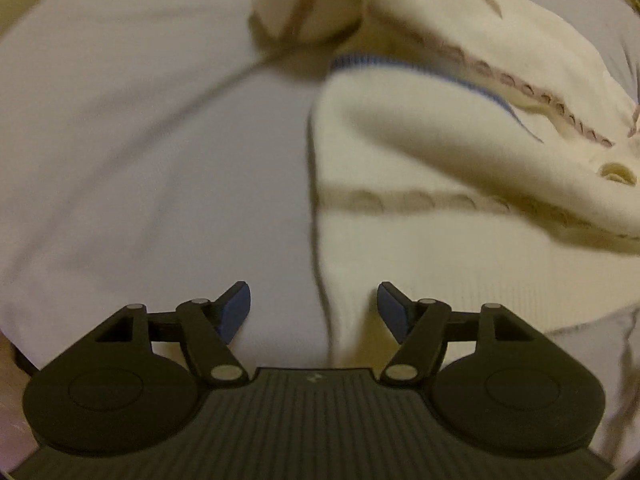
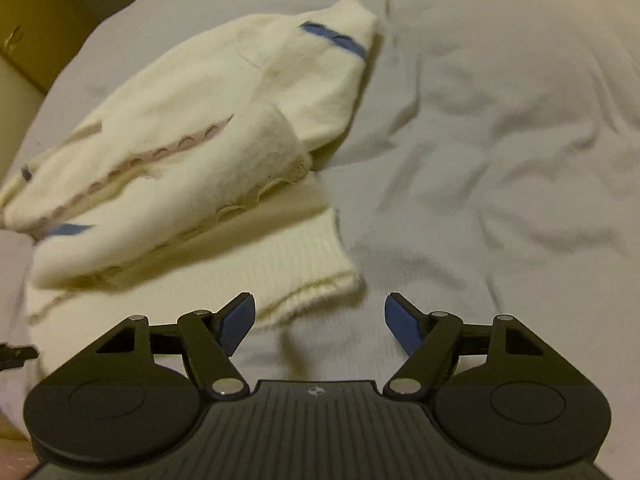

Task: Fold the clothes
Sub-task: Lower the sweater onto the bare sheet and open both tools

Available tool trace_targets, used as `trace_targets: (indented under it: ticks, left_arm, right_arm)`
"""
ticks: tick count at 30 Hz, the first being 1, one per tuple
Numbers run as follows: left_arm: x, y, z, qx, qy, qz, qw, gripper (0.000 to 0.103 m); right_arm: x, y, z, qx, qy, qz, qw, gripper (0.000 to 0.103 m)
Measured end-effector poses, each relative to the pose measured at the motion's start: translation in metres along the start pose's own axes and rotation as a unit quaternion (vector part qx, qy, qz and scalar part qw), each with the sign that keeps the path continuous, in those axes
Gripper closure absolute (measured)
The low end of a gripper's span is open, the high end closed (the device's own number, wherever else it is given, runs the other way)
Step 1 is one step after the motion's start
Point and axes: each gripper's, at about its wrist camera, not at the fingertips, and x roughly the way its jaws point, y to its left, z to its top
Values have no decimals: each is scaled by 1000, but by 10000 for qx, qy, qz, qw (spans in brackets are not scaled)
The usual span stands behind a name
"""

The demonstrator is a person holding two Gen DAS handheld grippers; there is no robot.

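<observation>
A cream knitted sweater (image 1: 440, 152) with blue stripes and a scalloped pink-brown trim lies bunched on a pale grey sheet (image 1: 140, 140). In the left wrist view it fills the right half, its ribbed hem nearest me. My left gripper (image 1: 314, 312) is open and empty, just above the hem's left edge. In the right wrist view the sweater (image 2: 192, 152) lies left of centre, a sleeve folded over the body. My right gripper (image 2: 320, 322) is open and empty, over the sheet beside the hem's right corner (image 2: 340, 280).
The wrinkled grey sheet (image 2: 500, 140) covers the whole surface to the right of the sweater. A brown wall or furniture (image 2: 48, 8) shows at the far left. A dark gripper part (image 2: 16, 354) shows at the left edge.
</observation>
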Motion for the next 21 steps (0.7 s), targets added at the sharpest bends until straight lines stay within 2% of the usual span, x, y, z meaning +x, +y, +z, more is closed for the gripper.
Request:
trace_targets:
  ticks: [2,4,5,6,7,9,10,13,15,18,21]
  left_arm:
    - [6,3,-3,-305,1,-170,9994,35]
    - [9,7,-5,-555,11,-393,9977,40]
    - [10,5,-5,-559,11,-468,9973,64]
    - [10,4,-5,-531,7,-535,9972,93]
    - [8,2,-1,-520,24,-589,9969,96]
    - [-3,3,1,-443,-43,-642,9969,97]
    - [-11,4,1,-383,-106,-690,9968,97]
    - [-49,13,0,-151,-374,-899,9951,97]
    - [-68,20,2,127,-546,-747,9956,97]
    - [-77,36,-4,383,-477,-527,9967,97]
    - [-67,48,-16,512,-233,-230,9981,97]
  right_arm:
    - [21,3,10,69,-60,92,9999,23]
    - [39,-2,18,234,-8,157,9996,21]
    - [48,-5,21,348,83,188,9992,27]
    - [56,-7,22,474,217,180,9985,51]
    - [58,-7,22,587,297,147,9977,68]
    - [44,-5,15,645,316,173,9973,90]
    - [33,-4,10,636,322,216,9972,95]
    - [-10,0,-20,594,537,608,9949,96]
    - [-42,5,-48,410,711,760,9937,96]
    - [-77,6,-93,490,963,895,9901,96]
    - [-86,15,-126,448,1332,927,9857,97]
